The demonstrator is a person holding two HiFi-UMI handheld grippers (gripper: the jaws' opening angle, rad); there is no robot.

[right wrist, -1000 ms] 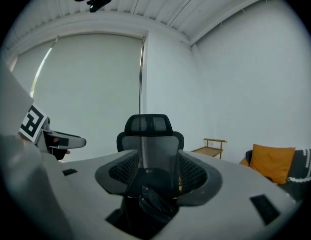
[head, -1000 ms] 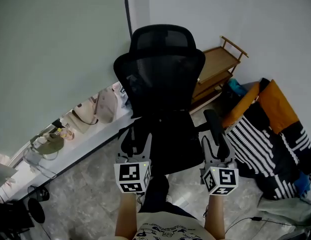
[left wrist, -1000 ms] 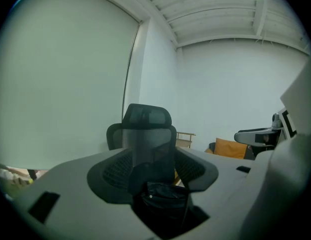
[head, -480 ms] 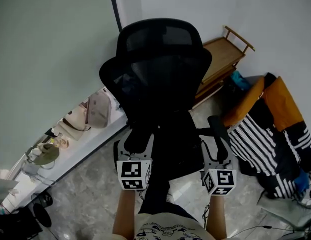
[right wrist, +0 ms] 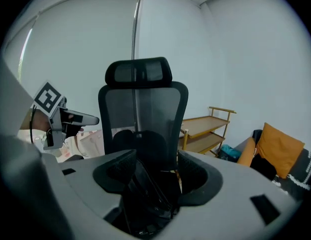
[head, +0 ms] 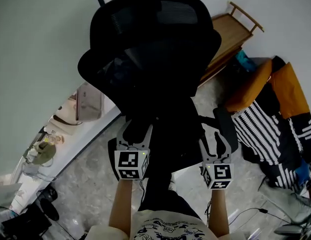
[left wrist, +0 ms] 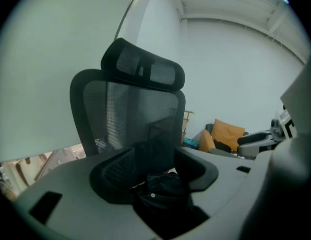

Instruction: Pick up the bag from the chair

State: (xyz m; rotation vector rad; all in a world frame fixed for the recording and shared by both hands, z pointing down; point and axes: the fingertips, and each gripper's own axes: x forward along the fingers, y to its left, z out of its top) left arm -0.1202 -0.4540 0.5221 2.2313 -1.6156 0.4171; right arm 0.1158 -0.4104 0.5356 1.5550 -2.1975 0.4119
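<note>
Starting from the left, a white ledge (head: 70, 151) with small things on it runs along the wall. Next, the left gripper (head: 136, 132) is held low in front of the chair (head: 150, 49), jaws wide apart and pressing nothing. The black bag (left wrist: 163, 188) lies on the seat, seen through the gap between the pads in both gripper views. The right gripper (head: 215, 140) is beside the left one at about the same height; its jaws have just been opening and stand wide, pads not closed on the bag. Further right are a wooden cart (head: 235, 31) and orange and striped cushions (head: 268, 134) on the floor
</note>
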